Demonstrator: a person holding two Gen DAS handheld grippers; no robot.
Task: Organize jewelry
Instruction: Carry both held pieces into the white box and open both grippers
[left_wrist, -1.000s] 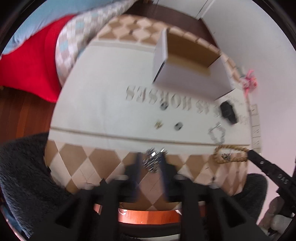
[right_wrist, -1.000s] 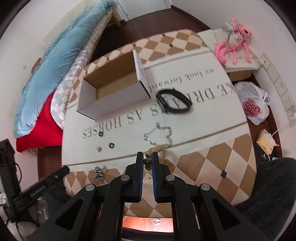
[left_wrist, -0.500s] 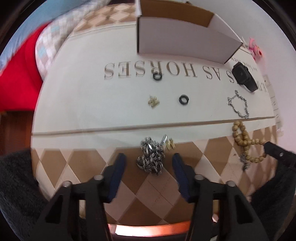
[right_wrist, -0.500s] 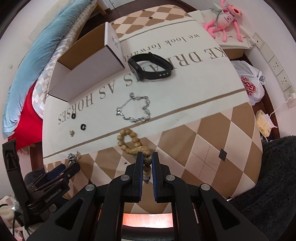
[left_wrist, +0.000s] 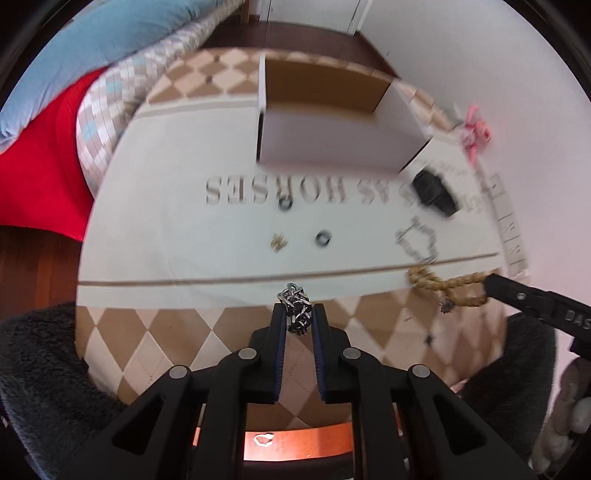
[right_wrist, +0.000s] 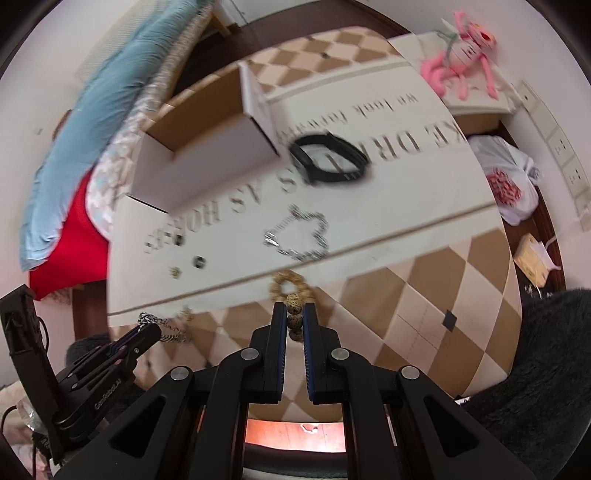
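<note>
1. Two pieces of jewelry are being held at once: a bunched silver chain is being pinched between the left tongs, and a wooden bead bracelet is being pinched between the right tongs, its loop hanging just past the tips.
2. The step in hand is judged to be the carrying of both pieces toward the open cardboard box, which is standing at the far side of the counter, well apart from both tongs.
3. For the next move, each piece is likely to need lifting over the near wall of the box and releasing inside, with care that no dangling loop is snagged on the rim.
4. More is being left for later: a black watch band, a loose silver bracelet, two small dark rings and a small gold piece are lying on the cloth between the tongs and the box.
5. The counter is being covered by a cream cloth with printed lettering and a tan diamond border; a bed with a blue, red and checked quilt is being seen to the left, and a pink plush toy is resting beyond the far corner.
</note>
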